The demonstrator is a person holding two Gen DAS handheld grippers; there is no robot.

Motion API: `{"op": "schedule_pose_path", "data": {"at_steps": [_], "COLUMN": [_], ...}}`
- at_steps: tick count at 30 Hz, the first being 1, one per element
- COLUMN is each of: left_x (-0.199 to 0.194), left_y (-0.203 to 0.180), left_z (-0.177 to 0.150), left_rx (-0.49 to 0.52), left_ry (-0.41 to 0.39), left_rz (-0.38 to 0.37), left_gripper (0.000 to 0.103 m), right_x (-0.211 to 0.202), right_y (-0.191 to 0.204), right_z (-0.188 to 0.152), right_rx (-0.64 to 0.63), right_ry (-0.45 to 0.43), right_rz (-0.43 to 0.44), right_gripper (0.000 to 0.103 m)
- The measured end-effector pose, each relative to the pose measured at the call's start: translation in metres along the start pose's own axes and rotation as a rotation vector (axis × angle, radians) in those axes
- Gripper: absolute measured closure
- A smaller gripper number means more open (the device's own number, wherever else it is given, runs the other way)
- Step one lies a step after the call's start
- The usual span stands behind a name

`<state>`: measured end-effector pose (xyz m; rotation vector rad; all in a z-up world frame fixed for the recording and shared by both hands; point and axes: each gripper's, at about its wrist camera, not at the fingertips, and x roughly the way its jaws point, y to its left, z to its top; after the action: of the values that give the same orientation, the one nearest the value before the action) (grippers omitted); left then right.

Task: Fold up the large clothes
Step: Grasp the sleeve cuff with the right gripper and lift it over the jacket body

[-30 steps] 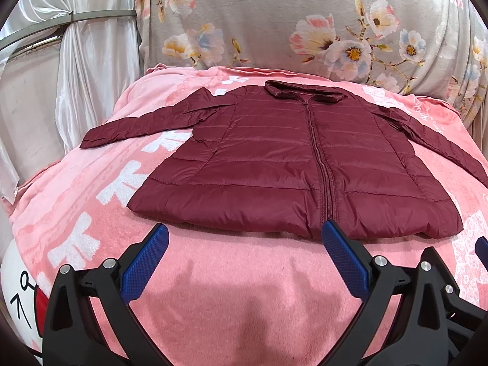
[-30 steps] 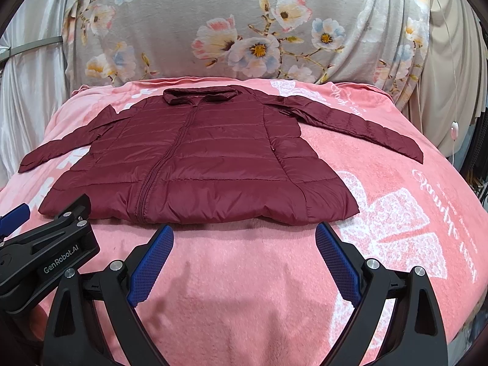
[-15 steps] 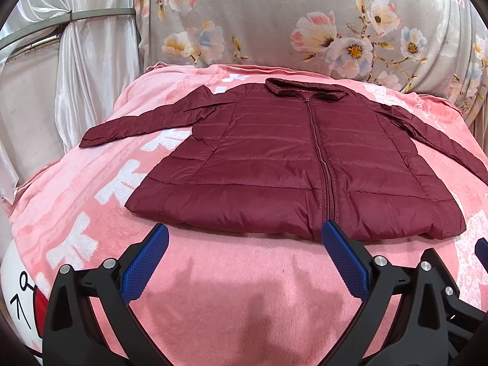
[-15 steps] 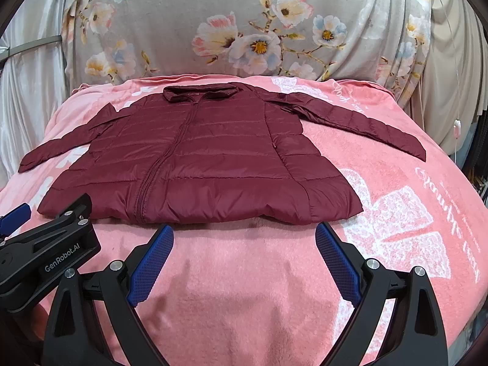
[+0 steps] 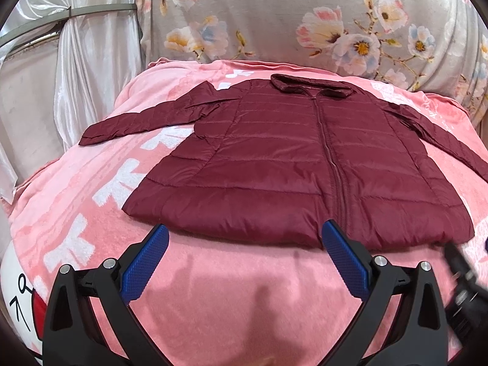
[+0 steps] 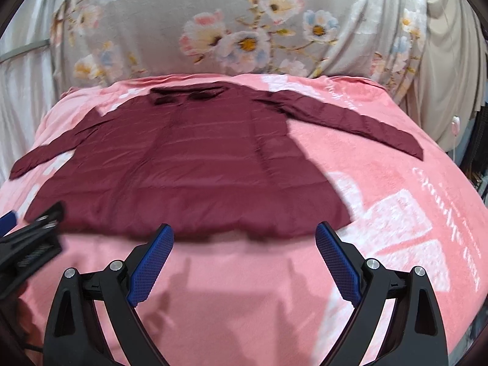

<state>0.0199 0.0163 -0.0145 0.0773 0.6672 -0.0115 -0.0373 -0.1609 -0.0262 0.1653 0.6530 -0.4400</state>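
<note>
- Blanket (image 5: 213, 289): pink, covers the whole work surface. The jacket (image 5: 289, 164) lies flat on it, front up, zip closed, collar at the far end, hem at your end.
- Jacket, step in hand: nothing is folded yet, so judge this as the approach to the first fold. Both sleeves run out flat to the sides. Left sleeve (image 5: 146, 119) points out left of the jacket body; right sleeve (image 6: 350, 119) points out right.
- How to do it well: fold sleeves in over the body first, then take the hem up toward the collar. Pinch only the outer edge, since the shell looks slick and puffy and a shallow bite may slip. Lift low and keep both sides moving together so the body doesn't skew.
- Left gripper (image 5: 244, 262): fingers spread wide, holding nothing. It sits just short of the hem, left of the zip.
- Right gripper (image 6: 244, 262): also spread wide and empty, just short of the hem near the jacket's right corner. That view is motion-blurred, so fine contact can't be judged.
</note>
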Motion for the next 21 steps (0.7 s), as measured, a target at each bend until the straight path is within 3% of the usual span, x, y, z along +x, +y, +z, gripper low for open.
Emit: {"op": "schedule_pose_path", "data": {"at_steps": [7, 11, 16, 21], "left_x": [0.020, 0.036, 0.054, 0.072], "left_y": [0.026, 0.035, 0.041, 0.034], "left_z": [0.023, 0.035, 0.049, 0.061], "left_rx": [-0.061, -0.077, -0.104, -0.099], "left_ry": [-0.016, -0.031, -0.041, -0.027], "left_rz": [0.020, 0.074, 0.107, 0.094], "left_gripper": [0.005, 0.005, 0.005, 0.005], "right_x": [0.041, 0.078, 0.130, 0.170], "right_y": [-0.126, -0.200, -0.285, -0.332], "right_z": [0.060, 0.086, 0.098, 0.101], "right_rx": [0.267, 0.404, 0.630, 0.781], "right_ry": [-0.018, -0.026, 0.008, 0.027], "right_rz": [-0.039, -0.071, -0.105, -0.125], "right_gripper": [0.011, 0.011, 0.011, 0.011]}}
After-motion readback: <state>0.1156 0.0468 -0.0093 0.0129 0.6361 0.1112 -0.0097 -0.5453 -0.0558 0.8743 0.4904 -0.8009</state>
